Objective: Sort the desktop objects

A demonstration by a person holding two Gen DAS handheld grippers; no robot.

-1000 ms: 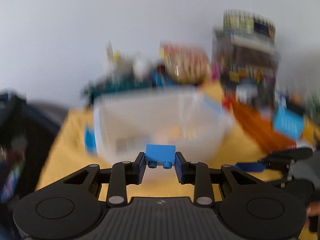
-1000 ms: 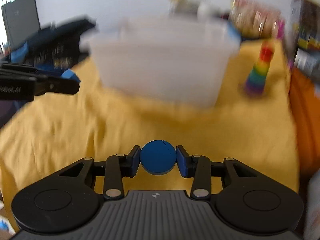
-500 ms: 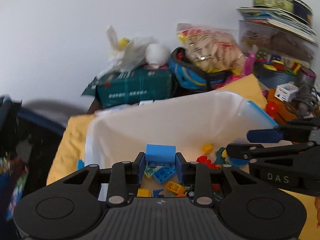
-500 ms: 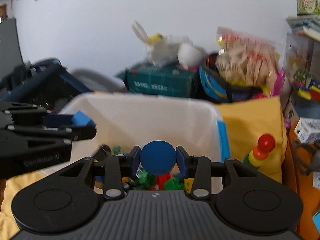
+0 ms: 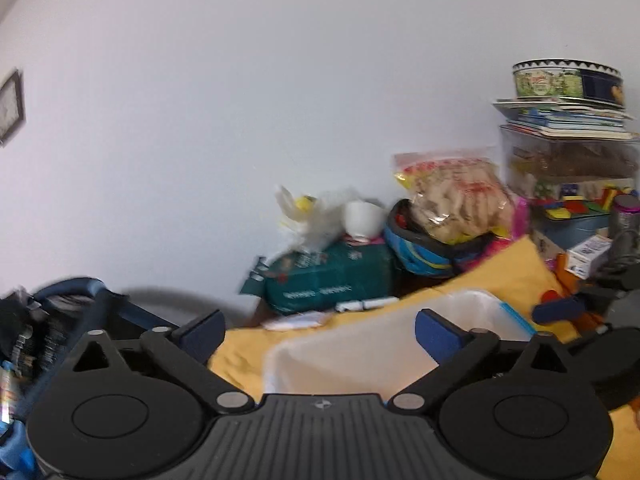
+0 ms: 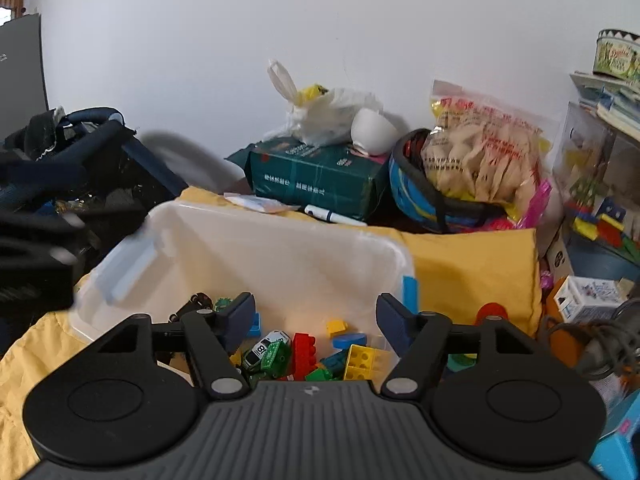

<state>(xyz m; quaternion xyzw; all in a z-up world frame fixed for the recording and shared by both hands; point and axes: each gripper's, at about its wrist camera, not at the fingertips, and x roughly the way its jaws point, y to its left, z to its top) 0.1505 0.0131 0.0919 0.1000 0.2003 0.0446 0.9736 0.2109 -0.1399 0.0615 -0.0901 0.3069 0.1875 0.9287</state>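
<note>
Left view blurred; bin [image 5: 360, 344] contents hidden behind the left gripper [image 5: 318, 330]. Green box [image 6: 320, 180] print too small to read; toy car [image 6: 266, 348] shows "8". Bin [image 6: 280, 248] on the yellow cloth [image 6: 472, 272] holds mixed bricks [image 6: 360, 360], blue disc [image 6: 349, 340]. Both claws opening, nothing between the jaws; right gripper [image 6: 316, 314] over the bin.

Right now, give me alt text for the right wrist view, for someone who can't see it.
The right gripper, jaws opening and nothing between them, hangs over a clear plastic bin of toy bricks and a small toy car. The bin sits on a yellow cloth, with a green box and snack bag behind.
</note>
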